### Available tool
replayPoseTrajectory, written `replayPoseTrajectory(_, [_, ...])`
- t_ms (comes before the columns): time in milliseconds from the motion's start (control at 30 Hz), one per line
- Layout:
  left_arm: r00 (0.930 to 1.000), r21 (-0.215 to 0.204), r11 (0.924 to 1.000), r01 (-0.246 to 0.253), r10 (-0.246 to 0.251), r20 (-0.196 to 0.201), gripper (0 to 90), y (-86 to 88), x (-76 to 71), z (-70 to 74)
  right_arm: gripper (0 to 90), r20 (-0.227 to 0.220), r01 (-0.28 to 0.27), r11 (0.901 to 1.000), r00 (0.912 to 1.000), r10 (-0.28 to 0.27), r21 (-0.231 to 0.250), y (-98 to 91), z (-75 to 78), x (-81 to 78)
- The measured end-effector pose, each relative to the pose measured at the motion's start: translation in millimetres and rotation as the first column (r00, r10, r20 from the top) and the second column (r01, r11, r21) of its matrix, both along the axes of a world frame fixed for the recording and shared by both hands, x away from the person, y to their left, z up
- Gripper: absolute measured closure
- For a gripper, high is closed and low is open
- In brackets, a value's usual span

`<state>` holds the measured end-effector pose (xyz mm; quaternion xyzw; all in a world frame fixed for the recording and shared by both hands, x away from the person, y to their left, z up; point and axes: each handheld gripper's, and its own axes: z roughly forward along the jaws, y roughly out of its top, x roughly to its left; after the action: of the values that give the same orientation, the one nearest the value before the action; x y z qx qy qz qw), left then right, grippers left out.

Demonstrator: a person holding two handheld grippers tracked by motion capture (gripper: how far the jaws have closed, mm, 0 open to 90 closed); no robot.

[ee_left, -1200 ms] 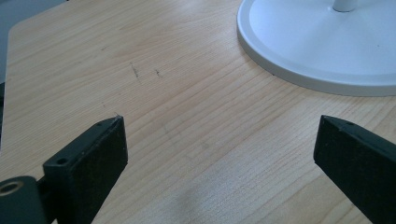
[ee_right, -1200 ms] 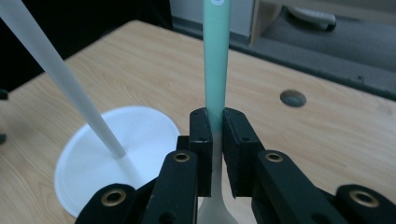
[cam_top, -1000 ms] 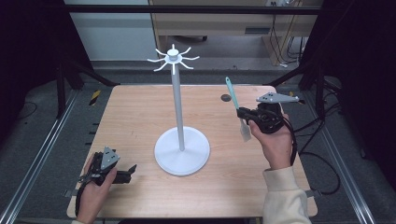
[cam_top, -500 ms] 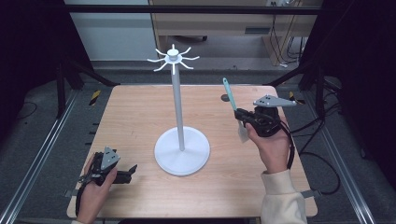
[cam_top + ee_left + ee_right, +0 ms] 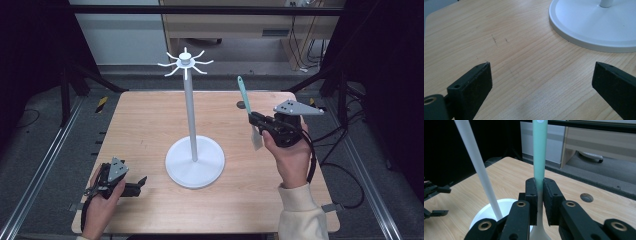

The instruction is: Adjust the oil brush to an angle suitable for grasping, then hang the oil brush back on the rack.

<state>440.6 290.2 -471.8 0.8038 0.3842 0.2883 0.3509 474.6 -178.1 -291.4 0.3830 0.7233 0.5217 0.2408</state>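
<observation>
A white stand rises from the middle of the table, with a thin pole (image 5: 189,115), a round base (image 5: 195,162) and a crown of hooks (image 5: 185,62) at the top. My right gripper (image 5: 252,120) is shut on a spatula with a teal handle (image 5: 243,97); its whitish blade (image 5: 256,140) hangs below the jaws. The spatula stands nearly upright, to the right of the pole and apart from it. In the right gripper view the pads (image 5: 531,195) clamp the handle (image 5: 539,150), with the pole (image 5: 477,162) off to the left. My left gripper (image 5: 141,182) rests at the table's front left, jaws wide open (image 5: 541,82) and empty, near the base (image 5: 599,25).
The wooden table (image 5: 140,125) has a small round hole (image 5: 241,105) just behind the spatula. A black frame bar (image 5: 210,10) crosses overhead at the back. Metal rails run along both sides of the table.
My right hand has lifted the spatula a little and carried it slightly left, toward the stand. The left hand has stayed put.
</observation>
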Motion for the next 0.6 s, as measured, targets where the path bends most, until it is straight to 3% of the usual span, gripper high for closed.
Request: replayPoseTrajectory(600, [1.0, 0.004, 1.0, 0.006, -0.006, 0.0, 2.5, -2.1, -0.4, 0.1, 82.7, 0.049, -0.022, 0.9992, 0.9986, 0.02, 0.034, 3.7, 11.9, -12.1])
